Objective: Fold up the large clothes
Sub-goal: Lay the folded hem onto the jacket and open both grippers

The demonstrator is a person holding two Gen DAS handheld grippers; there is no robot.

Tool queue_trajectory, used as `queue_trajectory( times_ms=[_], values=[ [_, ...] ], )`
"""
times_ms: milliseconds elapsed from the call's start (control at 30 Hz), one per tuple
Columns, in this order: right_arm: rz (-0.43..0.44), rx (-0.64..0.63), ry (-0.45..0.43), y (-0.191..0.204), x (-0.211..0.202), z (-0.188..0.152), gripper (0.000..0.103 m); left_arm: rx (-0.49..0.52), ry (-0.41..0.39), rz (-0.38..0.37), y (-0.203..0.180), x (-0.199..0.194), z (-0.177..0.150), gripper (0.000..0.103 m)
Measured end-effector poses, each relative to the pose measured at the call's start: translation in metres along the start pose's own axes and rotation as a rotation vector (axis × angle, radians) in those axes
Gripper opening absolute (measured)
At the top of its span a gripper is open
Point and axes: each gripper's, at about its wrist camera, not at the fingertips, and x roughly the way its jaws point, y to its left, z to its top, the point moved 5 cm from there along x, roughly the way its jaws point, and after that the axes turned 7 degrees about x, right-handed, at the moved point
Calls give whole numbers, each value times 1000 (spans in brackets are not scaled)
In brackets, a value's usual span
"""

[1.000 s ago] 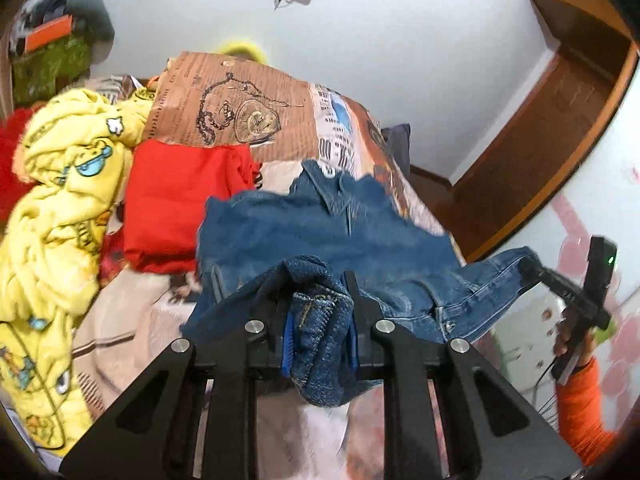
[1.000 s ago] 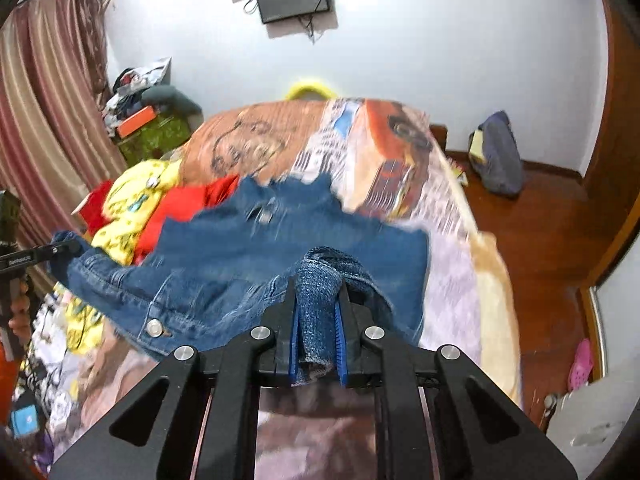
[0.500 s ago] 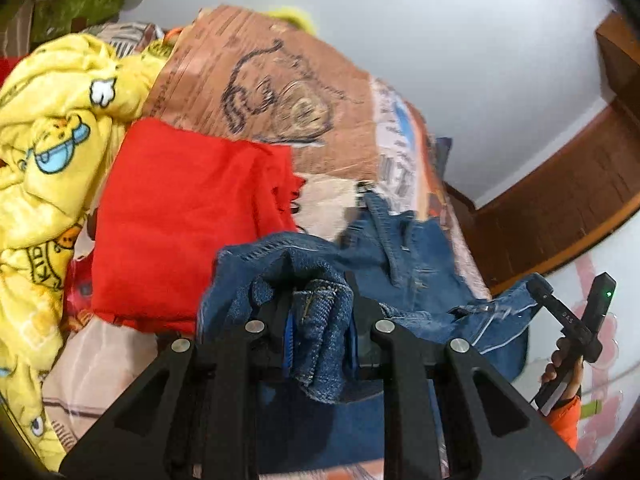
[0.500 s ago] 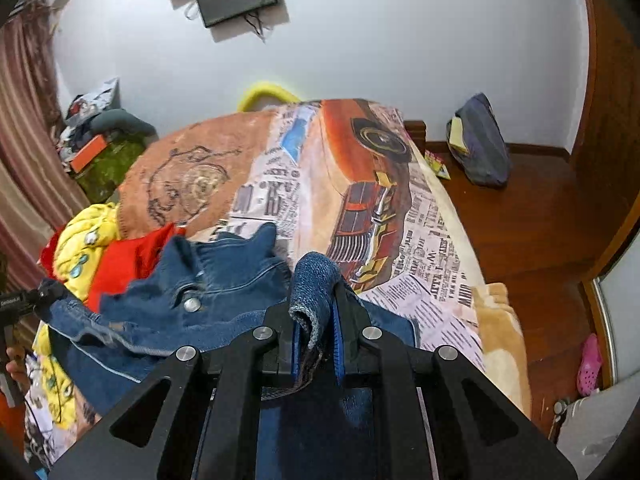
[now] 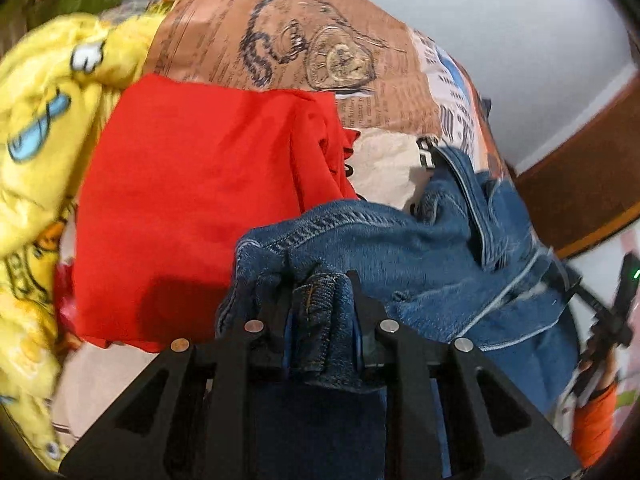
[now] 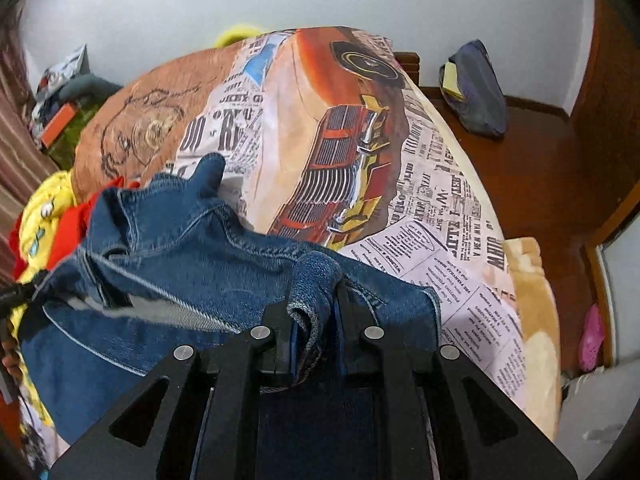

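Note:
A blue denim jacket (image 5: 420,248) lies doubled over on the bed, its collar pointing to the far side. My left gripper (image 5: 320,312) is shut on a bunched hem corner of the jacket at its left edge. My right gripper (image 6: 314,308) is shut on the other hem corner at the jacket's (image 6: 192,248) right edge. Both corners are carried over the jacket body toward the collar (image 6: 204,172). The right gripper also shows at the right edge of the left wrist view (image 5: 612,312).
A red garment (image 5: 192,200) lies flat just left of the jacket. A yellow cartoon blanket (image 5: 44,128) is heaped further left. The bed cover (image 6: 360,140) has a newspaper and car print. The bed's right edge drops to a wooden floor (image 6: 532,152) with a dark bag (image 6: 476,88).
Both grippers have carried the jacket's hem forward toward the collar, folding the jacket in half. The views have dropped closer to the bed.

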Motion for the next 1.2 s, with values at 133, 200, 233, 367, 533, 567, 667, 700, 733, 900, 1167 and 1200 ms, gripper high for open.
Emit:
queue_trajectory(
  times_ms=[133, 200, 233, 367, 533, 567, 667, 700, 733, 900, 1167, 1200],
  values=[
    [-35, -58, 17, 10, -15, -5, 21, 91, -6, 54, -15, -25, -2, 34],
    [-49, -87, 20, 16, -29, -9, 27, 119, -55, 80, -21, -44, -2, 40],
    [-45, -95, 13, 18, -33, -10, 28, 137, -81, 83, -25, -56, -2, 48],
    [-19, -128, -49, 32, -65, -18, 44, 212, -163, 109, -41, -94, -8, 60],
    [10, -207, -100, 54, -97, -40, 49, 386, -135, 104, -78, -103, -38, 67],
    [16, -218, -96, 58, -97, -45, 49, 407, -117, 98, -83, -99, -43, 67],
    [25, -259, -54, 70, -91, -67, 49, 450, -54, 88, -97, -81, -63, 67],
    [26, -270, -39, 73, -87, -74, 49, 455, -34, 92, -99, -73, -68, 67],
    [26, -280, -21, 77, -81, -81, 49, 454, -15, 96, -100, -64, -73, 67],
    [30, -302, 68, 89, -47, -99, 49, 421, 30, 92, -97, -33, -83, 69],
    [77, -201, 170, 90, 2, -73, 49, 350, 62, 129, -63, 7, -50, 89],
    [78, -184, 179, 88, 7, -67, 49, 357, 64, 160, -59, 10, -43, 89]
  ],
)
